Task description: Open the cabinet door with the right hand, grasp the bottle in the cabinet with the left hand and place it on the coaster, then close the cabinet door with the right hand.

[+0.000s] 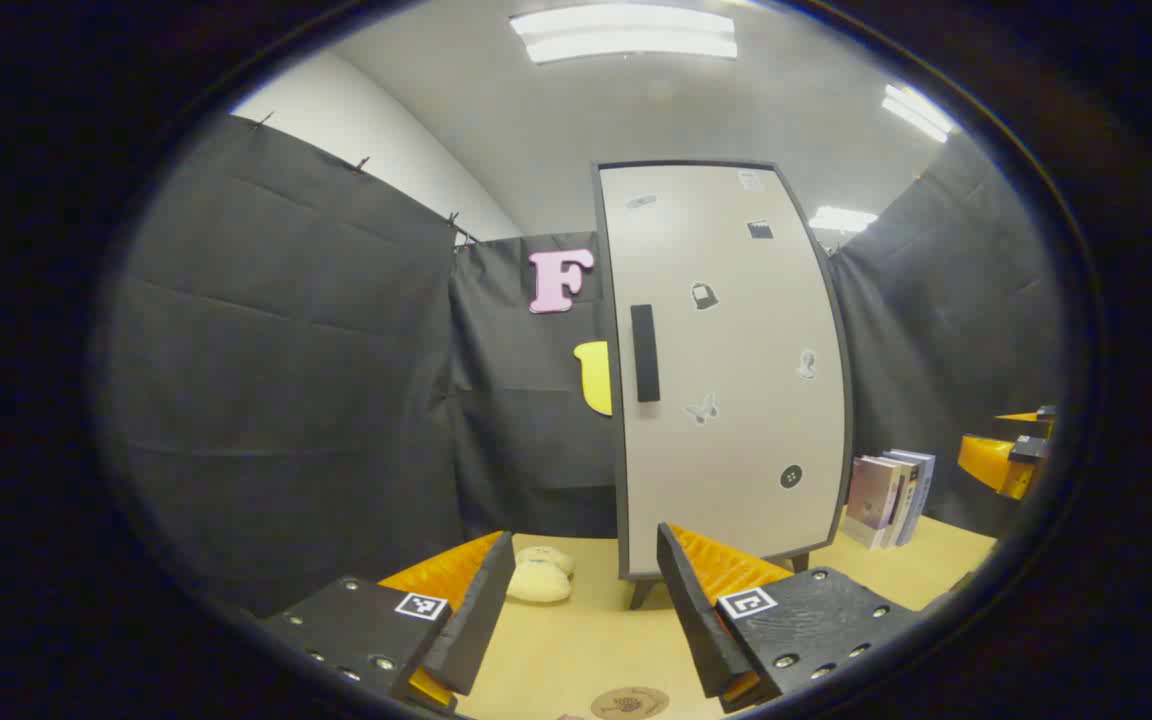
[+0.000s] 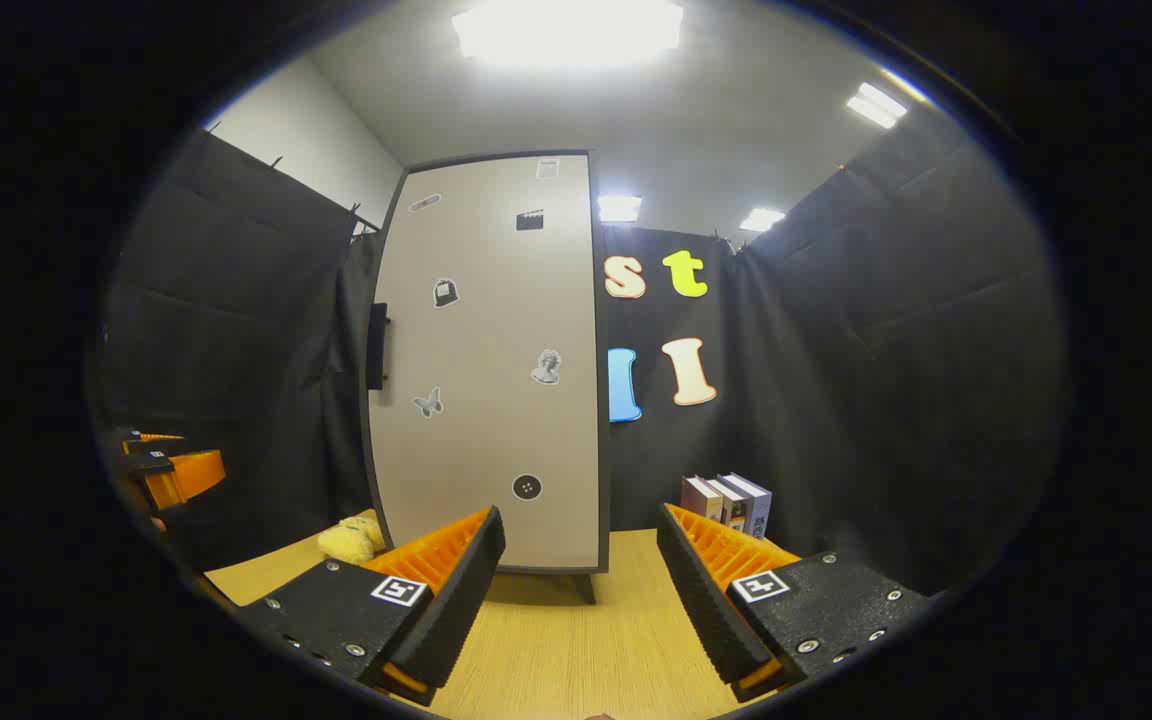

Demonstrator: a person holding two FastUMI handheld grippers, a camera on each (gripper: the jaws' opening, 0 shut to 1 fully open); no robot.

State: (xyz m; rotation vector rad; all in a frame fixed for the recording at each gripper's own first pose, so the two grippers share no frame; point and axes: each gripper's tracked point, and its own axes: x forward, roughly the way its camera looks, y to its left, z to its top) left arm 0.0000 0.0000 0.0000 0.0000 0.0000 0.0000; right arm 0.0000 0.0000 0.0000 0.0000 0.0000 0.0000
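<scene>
At the bottom of the left gripper view, the left gripper (image 1: 584, 620) is held with jaws spread, nothing between them; just below, the coaster (image 1: 629, 703) lies on the table (image 1: 576, 640). The right gripper (image 2: 581, 600) is likewise held spread and empty, presumably readied for the handle (image 2: 377, 345) at centre left. Beyond, the cabinet door (image 1: 726, 370) is seen closed, so the bottle is hidden.

Likely staged recording booth: black cloth walls (image 1: 286, 330), ceiling strip lights (image 1: 626, 35).
</scene>
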